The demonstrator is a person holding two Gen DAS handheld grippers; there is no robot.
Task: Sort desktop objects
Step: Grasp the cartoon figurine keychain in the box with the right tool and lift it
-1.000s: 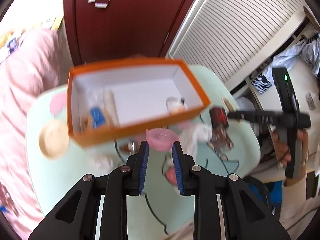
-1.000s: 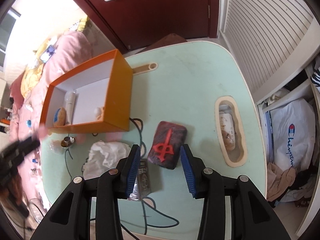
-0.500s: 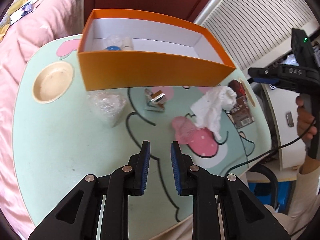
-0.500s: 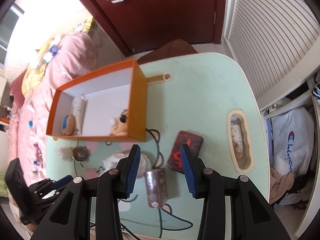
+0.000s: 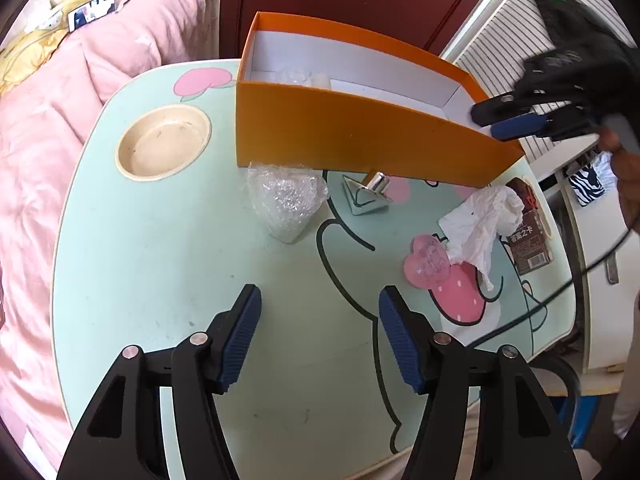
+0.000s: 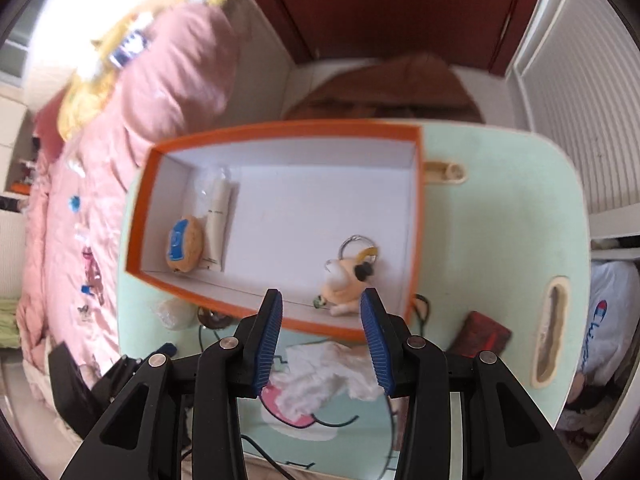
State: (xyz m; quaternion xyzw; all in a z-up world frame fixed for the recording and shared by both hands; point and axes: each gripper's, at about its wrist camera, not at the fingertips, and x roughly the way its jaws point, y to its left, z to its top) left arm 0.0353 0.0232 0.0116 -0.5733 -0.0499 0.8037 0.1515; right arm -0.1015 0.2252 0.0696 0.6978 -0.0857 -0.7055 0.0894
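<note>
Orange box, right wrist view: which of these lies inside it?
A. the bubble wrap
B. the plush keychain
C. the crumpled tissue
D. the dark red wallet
B: the plush keychain lies on the orange box's white floor near the right wall; the other three sit on the table outside it.

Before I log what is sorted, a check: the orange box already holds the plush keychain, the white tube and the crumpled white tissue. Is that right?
Not quite. The orange box holds the plush keychain and the white tube, but the crumpled white tissue lies on the table, outside the box beside the pink heart. The left wrist view shows it.
</note>
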